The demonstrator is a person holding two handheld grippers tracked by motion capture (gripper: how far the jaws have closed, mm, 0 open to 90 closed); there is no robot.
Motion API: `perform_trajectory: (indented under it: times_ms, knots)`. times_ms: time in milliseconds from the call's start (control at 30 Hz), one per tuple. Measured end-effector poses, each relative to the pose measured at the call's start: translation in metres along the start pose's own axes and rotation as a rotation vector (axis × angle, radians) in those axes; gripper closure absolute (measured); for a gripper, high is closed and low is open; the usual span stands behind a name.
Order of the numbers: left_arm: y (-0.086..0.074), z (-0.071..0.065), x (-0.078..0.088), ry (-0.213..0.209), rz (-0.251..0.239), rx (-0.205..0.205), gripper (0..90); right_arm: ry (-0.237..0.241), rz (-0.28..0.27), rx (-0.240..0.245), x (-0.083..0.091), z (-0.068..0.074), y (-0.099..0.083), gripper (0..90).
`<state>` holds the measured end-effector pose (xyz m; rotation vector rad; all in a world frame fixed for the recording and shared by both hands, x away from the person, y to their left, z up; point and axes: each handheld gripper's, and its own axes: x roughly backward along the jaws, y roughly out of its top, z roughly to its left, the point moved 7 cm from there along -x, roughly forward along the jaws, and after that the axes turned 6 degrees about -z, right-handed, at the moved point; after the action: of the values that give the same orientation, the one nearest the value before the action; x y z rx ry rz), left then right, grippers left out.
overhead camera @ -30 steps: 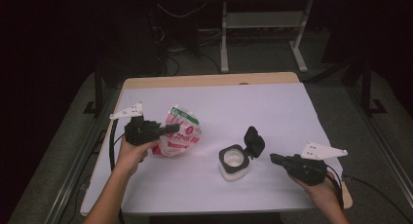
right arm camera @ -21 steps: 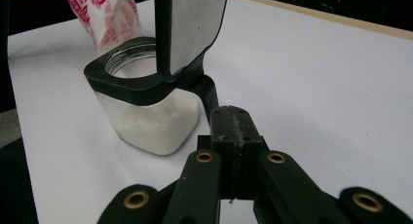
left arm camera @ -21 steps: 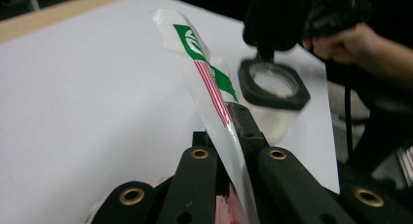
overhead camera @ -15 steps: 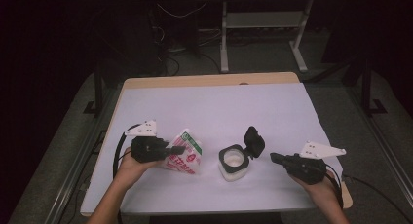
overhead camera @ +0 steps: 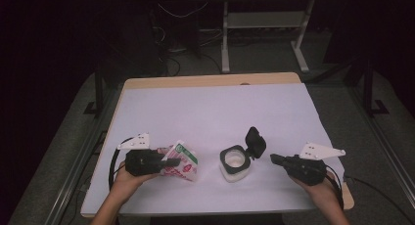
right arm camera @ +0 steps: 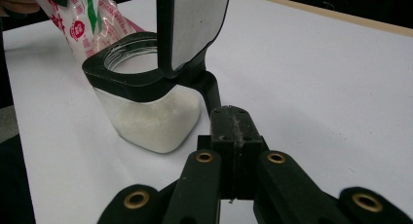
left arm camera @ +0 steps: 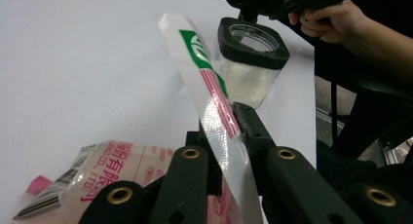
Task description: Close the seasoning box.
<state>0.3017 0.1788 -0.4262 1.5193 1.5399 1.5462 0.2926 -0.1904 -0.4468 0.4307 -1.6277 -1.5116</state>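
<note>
Left gripper (overhead camera: 172, 162) pinching the flat edge of the red-and-white plastic bag (overhead camera: 182, 162), jaws just easing apart around it, bag sagging onto the white table (overhead camera: 210, 112), right gripper (overhead camera: 274, 158) closed empty, resting beside the open-lidded jar (overhead camera: 235, 162) of white powder.

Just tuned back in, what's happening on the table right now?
The left gripper pinches a red-and-white plastic bag by its edge near the table's front; its jaws have just been opening a little, with the bag's film between them. The right gripper sits shut, close to the hinged lid of a clear jar. The jar stands open on the white table, partly filled with white powder.
</note>
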Motion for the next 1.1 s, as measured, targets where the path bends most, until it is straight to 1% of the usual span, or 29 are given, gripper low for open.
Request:
perform_trajectory:
  times_ms: [200, 267, 367, 467, 500, 567, 633, 700, 867, 1100]
  knots:
    - [-0.007, -0.002, 0.007, 0.006, -0.007, 0.018, 70.9, -0.001, 0.000, 0.000, 0.000, 0.000, 0.000, 89.9]
    - [-0.009, -0.003, 0.009, -0.004, -0.010, 0.030, 65.6, -0.001, 0.001, 0.000, -0.001, 0.000, -0.001, 89.9]
    - [-0.011, -0.005, 0.013, -0.010, -0.009, 0.034, 57.9, 0.001, 0.002, 0.001, -0.001, 0.000, -0.001, 89.9]
    - [-0.013, -0.007, 0.016, -0.015, -0.019, 0.044, 53.1, 0.000, 0.004, 0.001, -0.001, 0.000, -0.002, 89.9]
    - [-0.014, -0.007, 0.018, -0.013, -0.018, 0.036, 51.7, 0.001, 0.006, 0.001, -0.001, 0.000, -0.002, 89.9]
    - [-0.016, -0.010, 0.021, -0.016, -0.026, 0.044, 48.0, 0.001, 0.007, 0.003, -0.002, 0.000, -0.002, 89.9]
    - [-0.019, -0.011, 0.026, -0.009, -0.029, 0.036, 44.8, 0.001, 0.007, 0.004, -0.002, 0.000, -0.002, 89.9]
    - [-0.020, -0.012, 0.030, -0.005, -0.043, 0.039, 42.6, 0.000, 0.007, 0.003, -0.002, 0.000, -0.002, 89.9]
    - [-0.024, -0.012, 0.039, 0.010, -0.049, 0.040, 38.1, -0.004, 0.011, 0.007, -0.003, 0.000, -0.002, 89.9]
    - [-0.020, -0.009, 0.050, 0.030, -0.075, 0.036, 35.7, -0.005, 0.017, 0.002, -0.003, 0.000, -0.003, 89.9]
